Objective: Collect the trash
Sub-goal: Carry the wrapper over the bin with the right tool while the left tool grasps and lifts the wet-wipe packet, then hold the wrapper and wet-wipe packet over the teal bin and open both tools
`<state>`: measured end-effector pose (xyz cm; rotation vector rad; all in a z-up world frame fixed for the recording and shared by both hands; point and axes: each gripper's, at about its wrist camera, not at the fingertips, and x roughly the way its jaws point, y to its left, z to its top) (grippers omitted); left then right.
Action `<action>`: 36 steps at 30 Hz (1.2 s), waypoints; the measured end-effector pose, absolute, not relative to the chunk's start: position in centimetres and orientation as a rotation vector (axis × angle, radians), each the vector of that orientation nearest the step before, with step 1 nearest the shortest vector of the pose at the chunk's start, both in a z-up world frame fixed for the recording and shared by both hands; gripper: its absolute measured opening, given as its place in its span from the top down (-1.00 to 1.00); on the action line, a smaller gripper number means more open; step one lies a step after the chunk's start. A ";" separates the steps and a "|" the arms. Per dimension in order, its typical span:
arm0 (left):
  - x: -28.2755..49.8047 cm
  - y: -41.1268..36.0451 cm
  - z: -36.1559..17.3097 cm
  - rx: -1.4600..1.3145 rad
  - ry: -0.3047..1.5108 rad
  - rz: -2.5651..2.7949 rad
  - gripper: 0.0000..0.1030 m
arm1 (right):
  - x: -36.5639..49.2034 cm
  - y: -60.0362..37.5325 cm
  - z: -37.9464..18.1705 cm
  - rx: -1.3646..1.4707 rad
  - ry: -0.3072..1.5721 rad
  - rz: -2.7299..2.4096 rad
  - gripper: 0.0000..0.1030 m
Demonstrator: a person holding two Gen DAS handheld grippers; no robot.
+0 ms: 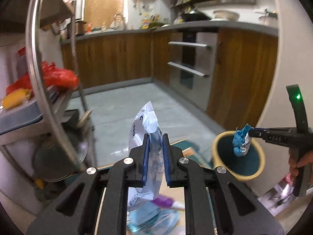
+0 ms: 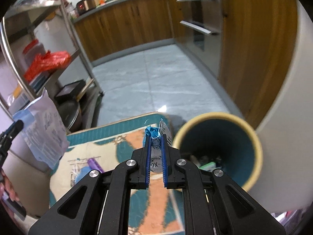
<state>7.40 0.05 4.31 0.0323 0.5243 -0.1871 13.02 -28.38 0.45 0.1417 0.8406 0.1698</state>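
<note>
My left gripper point(image 1: 156, 137) is shut on a white and blue plastic packet point(image 1: 145, 121), held upright above the mat; the packet also shows at the left of the right wrist view point(image 2: 44, 125). My right gripper point(image 2: 156, 137) is shut on a crumpled blue and white wrapper point(image 2: 154, 135). In the left wrist view that wrapper point(image 1: 241, 141) hangs over the mouth of the bin. The bin point(image 2: 252, 137) is round with a cream rim and teal inside, just right of my right gripper, with some trash at its bottom point(image 2: 207, 163).
A patterned teal and orange mat point(image 2: 127, 137) lies under both grippers, with a purple item point(image 2: 94, 164) and blue trash point(image 1: 154, 217) on it. A metal shelf rack point(image 2: 64, 19) stands at the left. Wooden cabinets point(image 1: 117, 58) and grey floor tiles point(image 2: 156, 78) lie ahead.
</note>
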 end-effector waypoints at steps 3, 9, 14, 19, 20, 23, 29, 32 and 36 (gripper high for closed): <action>7.6 -2.5 4.4 0.041 0.516 -0.249 0.75 | 11.9 -30.5 1.1 0.135 0.811 0.115 0.79; 9.0 -7.6 3.8 0.059 0.525 -0.371 0.75 | 11.8 -35.2 -0.4 0.187 0.851 0.013 0.79; 10.5 -11.7 3.1 0.050 0.530 -0.460 0.75 | 12.7 -37.1 -2.0 0.160 0.888 -0.043 0.79; 12.3 -14.7 2.2 0.019 0.552 -0.522 0.75 | 13.6 -37.9 -3.1 0.129 0.911 -0.064 0.79; 12.7 -15.2 2.0 0.006 0.557 -0.533 0.75 | 13.7 -38.1 -3.3 0.126 0.917 -0.065 0.79; 13.8 -16.8 1.1 -0.041 0.573 -0.575 0.75 | 14.1 -38.6 -4.2 0.110 0.940 -0.070 0.79; 15.9 -19.5 -1.0 -0.159 0.609 -0.674 0.75 | 14.9 -39.9 -5.6 0.106 0.977 -0.086 0.79; 16.6 -20.8 -2.1 -0.217 0.624 -0.728 0.75 | 15.1 -40.6 -6.4 0.125 1.002 -0.091 0.79; 17.3 -22.8 -3.4 -0.242 0.643 -0.764 0.75 | 15.4 -40.9 -7.5 0.128 1.035 -0.089 0.79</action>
